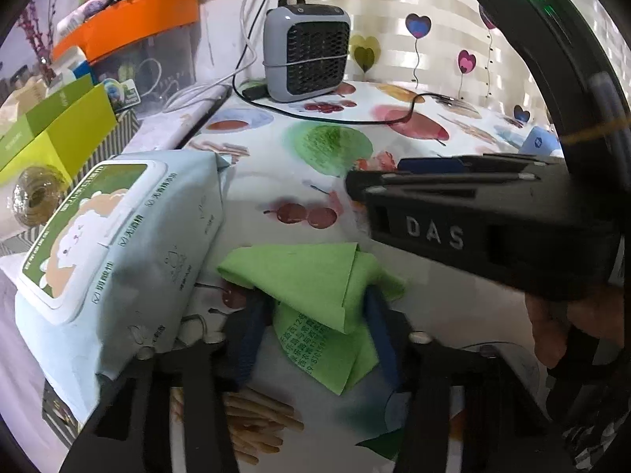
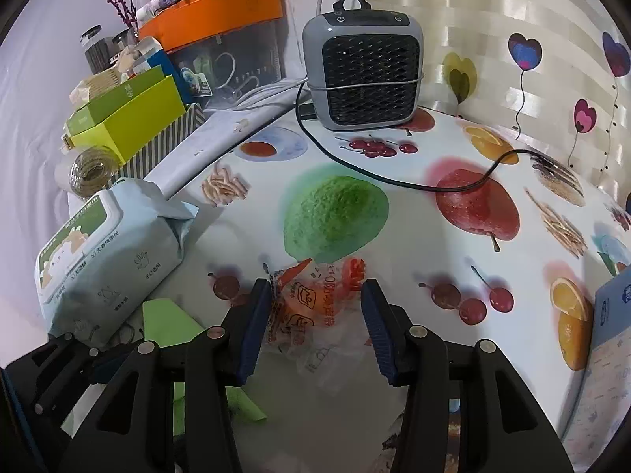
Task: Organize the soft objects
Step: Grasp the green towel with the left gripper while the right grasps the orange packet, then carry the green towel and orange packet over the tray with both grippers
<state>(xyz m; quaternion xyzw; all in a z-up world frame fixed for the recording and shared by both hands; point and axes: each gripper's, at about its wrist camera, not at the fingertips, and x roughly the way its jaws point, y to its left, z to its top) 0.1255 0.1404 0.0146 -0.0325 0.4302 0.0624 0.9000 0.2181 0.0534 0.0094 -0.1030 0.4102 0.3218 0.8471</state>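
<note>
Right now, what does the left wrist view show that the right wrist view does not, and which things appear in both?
Only the left wrist view shows the left claw closed on the folded green cloth, and the body of the right tool marked DAS. Only the right wrist view shows the right claw open around a clear 3M packet, its pads not pressing it. Both views share the wet wipes pack, the grey fan heater, the orange-lidded container and the fruit-print tablecloth.
</note>
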